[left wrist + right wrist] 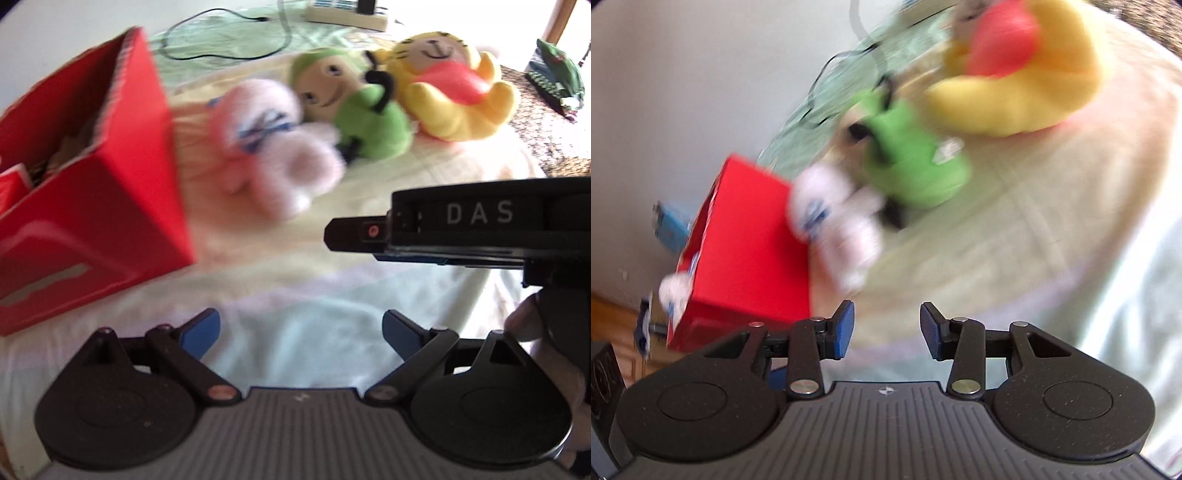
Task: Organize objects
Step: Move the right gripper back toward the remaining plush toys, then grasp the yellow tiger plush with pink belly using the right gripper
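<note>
Plush toys (pixel 280 144) beyond empty tongs (pixel 301 334)

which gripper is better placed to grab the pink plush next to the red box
Probably left. The left gripper stands wide open and empty facing the pink plush beside the red box; the right gripper is narrower, with the plush off to its left.

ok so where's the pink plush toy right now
In the left wrist view the pink plush toy lies on the pale cloth, just right of the red box and left of the green plush toy, with neither gripper on it.
</note>
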Motion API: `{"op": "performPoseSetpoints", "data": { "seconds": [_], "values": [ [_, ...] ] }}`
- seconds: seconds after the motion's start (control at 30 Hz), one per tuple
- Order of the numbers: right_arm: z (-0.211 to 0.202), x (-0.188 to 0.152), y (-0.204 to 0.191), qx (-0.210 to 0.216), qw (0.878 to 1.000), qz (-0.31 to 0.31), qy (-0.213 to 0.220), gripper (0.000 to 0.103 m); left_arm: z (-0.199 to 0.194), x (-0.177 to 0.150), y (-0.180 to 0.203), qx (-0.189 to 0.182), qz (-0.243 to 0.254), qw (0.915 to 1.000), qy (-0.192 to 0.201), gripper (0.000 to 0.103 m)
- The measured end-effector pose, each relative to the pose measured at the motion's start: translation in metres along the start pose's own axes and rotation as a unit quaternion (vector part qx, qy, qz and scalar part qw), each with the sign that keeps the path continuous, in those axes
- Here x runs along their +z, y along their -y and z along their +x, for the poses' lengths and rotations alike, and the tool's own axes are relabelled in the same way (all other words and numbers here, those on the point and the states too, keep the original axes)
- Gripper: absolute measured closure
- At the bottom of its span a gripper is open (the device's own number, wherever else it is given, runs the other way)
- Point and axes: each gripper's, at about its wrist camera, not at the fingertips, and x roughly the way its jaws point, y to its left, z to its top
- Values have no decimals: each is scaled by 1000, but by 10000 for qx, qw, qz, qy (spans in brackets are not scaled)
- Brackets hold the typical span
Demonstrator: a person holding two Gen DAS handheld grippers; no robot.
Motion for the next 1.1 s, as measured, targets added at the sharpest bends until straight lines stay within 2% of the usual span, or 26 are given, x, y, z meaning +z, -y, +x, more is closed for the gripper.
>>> {"op": "performPoseSetpoints", "data": {
  "seconds": [0.23,0.4,0.7,0.8,0.93,0.97,1.03,1.1],
  "values": [
    [-32,23,51,-114,9978,498,420,59,6,20,36,-378,326,9984,259,8],
    [-52,37,73,-220,9946,699,730,59,6,43,57,-666,484,9951,549,8],
    [-82,67,113,-404,9856,1022,1286,59,10,102,80,-1557,381,9825,947,8],
    [-94,83,123,-237,9789,1210,1628,59,10,120,83,-1819,293,9769,1084,8],
    [-100,98,131,217,9708,1351,1969,58,16,143,85,-2040,112,9716,1193,8],
    [-95,104,127,334,9710,1325,1960,57,19,149,84,-2115,38,9701,1190,8],
    [-85,113,125,565,9730,1270,1844,47,25,159,83,-2206,-98,9682,1175,8],
    [-75,122,125,768,9745,1244,1702,46,33,169,83,-2211,-144,9684,1148,8]
  ]
}}
